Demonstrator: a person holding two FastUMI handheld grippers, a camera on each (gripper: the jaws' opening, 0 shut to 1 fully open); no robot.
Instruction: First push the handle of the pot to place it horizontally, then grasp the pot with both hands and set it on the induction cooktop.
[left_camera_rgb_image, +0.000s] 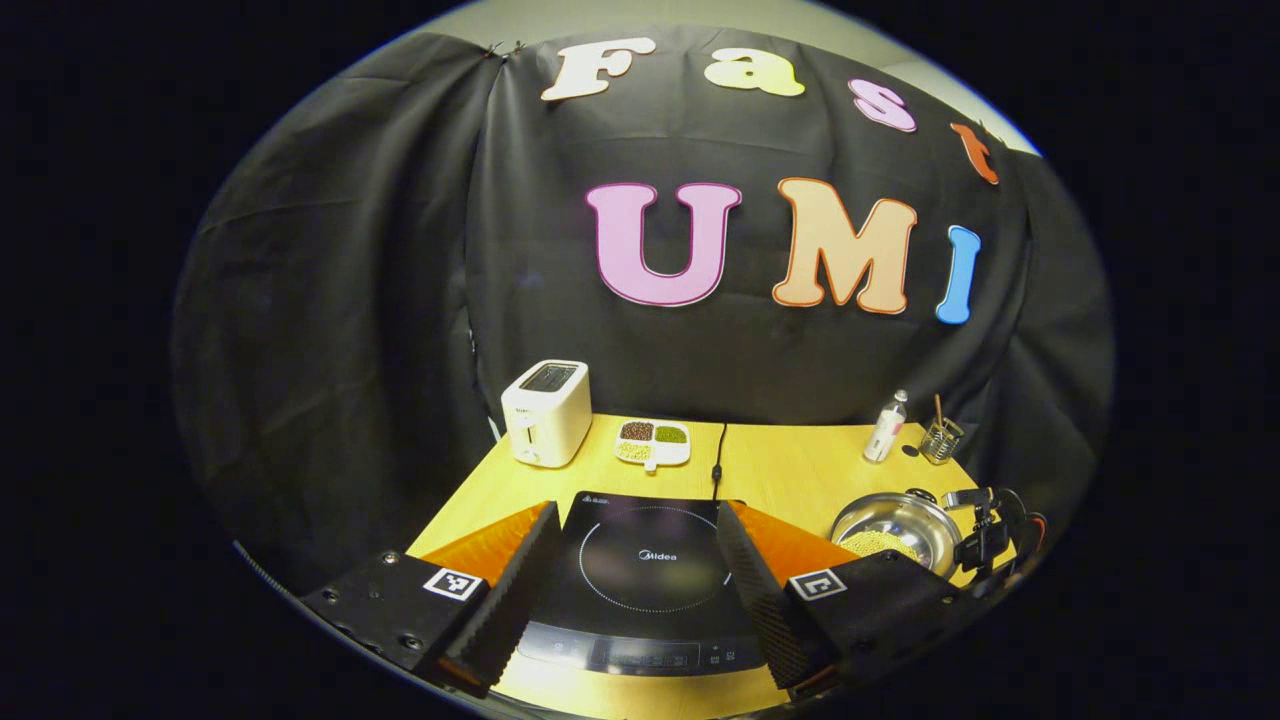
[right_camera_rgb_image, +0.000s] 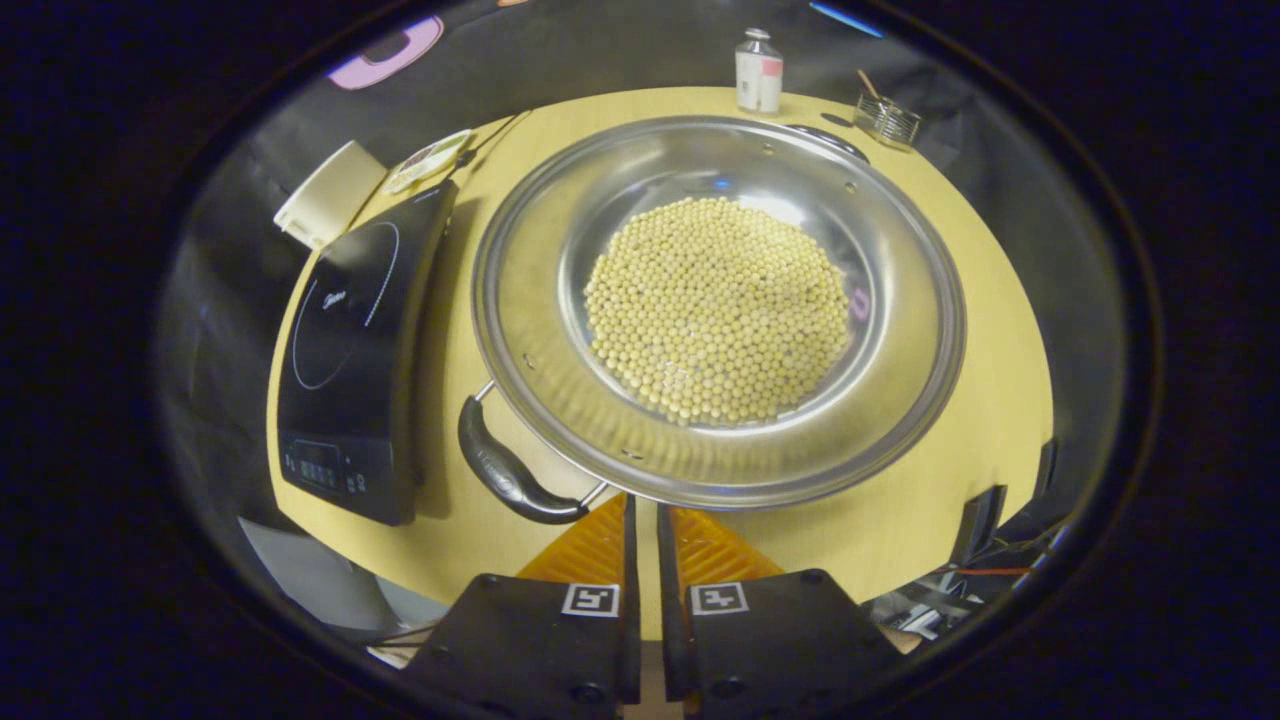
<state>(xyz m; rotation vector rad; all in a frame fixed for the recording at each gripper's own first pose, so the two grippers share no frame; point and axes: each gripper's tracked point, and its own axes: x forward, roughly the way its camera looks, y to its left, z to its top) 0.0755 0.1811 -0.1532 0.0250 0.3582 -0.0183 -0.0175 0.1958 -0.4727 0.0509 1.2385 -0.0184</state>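
Table wooden, black cloth behind | cooktop beside pot | left tongs wide open | right tongs nearly closed, empty

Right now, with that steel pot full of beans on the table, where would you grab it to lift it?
By its two side handles, one hand-held gripper on each. The near black handle juts out level from the steel pot's rim, so come in from outside the rim and close across its bar. The far handle sits opposite, near the back edge. The rim itself looks wide and slick, and the beans could spill.

wall: black draped cloth | furniture: yellow wooden table | light: dim, glare on tabletop
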